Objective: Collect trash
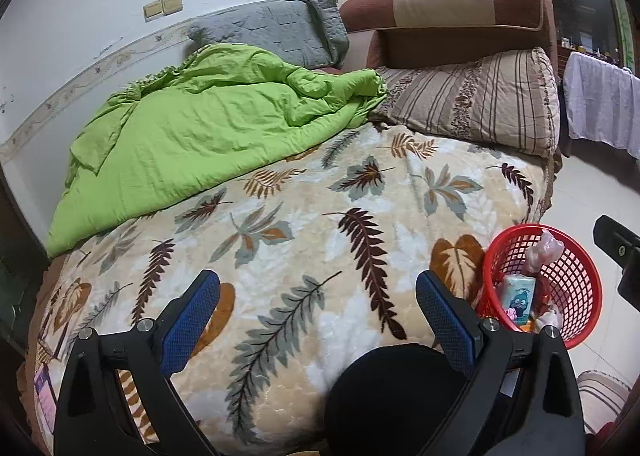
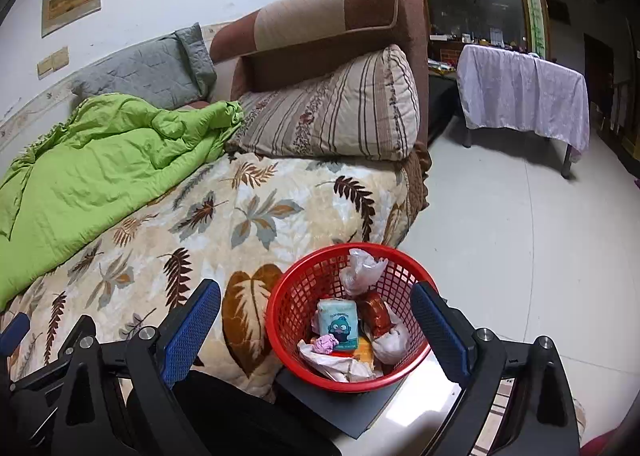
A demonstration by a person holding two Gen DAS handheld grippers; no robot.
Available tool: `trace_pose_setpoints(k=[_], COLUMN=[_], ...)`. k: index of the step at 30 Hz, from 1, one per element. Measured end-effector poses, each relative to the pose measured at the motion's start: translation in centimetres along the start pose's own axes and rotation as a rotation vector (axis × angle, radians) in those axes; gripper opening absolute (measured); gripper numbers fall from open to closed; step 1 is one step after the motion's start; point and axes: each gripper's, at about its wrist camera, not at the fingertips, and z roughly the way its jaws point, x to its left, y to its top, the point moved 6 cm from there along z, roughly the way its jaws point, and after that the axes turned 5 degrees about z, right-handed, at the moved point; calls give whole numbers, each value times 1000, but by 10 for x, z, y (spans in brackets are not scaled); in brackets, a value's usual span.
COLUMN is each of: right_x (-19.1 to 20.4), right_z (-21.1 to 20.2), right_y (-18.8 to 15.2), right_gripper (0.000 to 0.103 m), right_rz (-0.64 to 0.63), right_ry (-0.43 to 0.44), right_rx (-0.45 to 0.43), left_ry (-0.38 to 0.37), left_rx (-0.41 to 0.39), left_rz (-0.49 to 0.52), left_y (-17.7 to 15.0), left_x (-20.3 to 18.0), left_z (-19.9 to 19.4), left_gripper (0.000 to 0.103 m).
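A red mesh basket (image 2: 296, 292) stands on a dark board (image 2: 352, 412) beside the bed. It holds trash: a light blue tissue pack (image 2: 338, 320), a clear plastic bag (image 2: 362, 268), a red-brown wrapper (image 2: 376, 314), a pink crumpled scrap (image 2: 326, 344) and white paper (image 2: 340, 368). My right gripper (image 2: 316, 300) hovers just before the basket, open and empty. My left gripper (image 1: 320, 304) is open over the leaf-patterned blanket (image 1: 304, 224), nothing between its blue pads. The basket (image 1: 576, 296) sits to its right.
A green quilt (image 1: 200, 136) lies bunched on the bed's left half, with a grey pillow (image 1: 272, 28) and a striped pillow (image 1: 480, 96) against the brown headboard (image 1: 460, 4). A cloth-covered table (image 2: 520, 96) stands across the tiled floor (image 2: 520, 256). A dark rounded shape (image 1: 384, 396) lies below the left gripper.
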Motion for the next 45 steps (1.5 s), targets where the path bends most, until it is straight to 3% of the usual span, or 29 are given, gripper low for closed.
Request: trace_pose_setpoints(k=[8,21,45], right_x=[-11,-20,-20], right_z=[18,33,35], right_y=[-9,-16,-17], right_gripper=[98,98,98], right_rz=[27,56,53], right_ry=[-31,-50,-52], right_rx=[87,154,157], left_ry=[-16,-52,-59], left_rx=[10,41,45], left_rz=[6,-2,-5], left_y=[4,3,0], left_x=[-4,-9,-9], left_z=[5,14,19], left_gripper=[98,98,98])
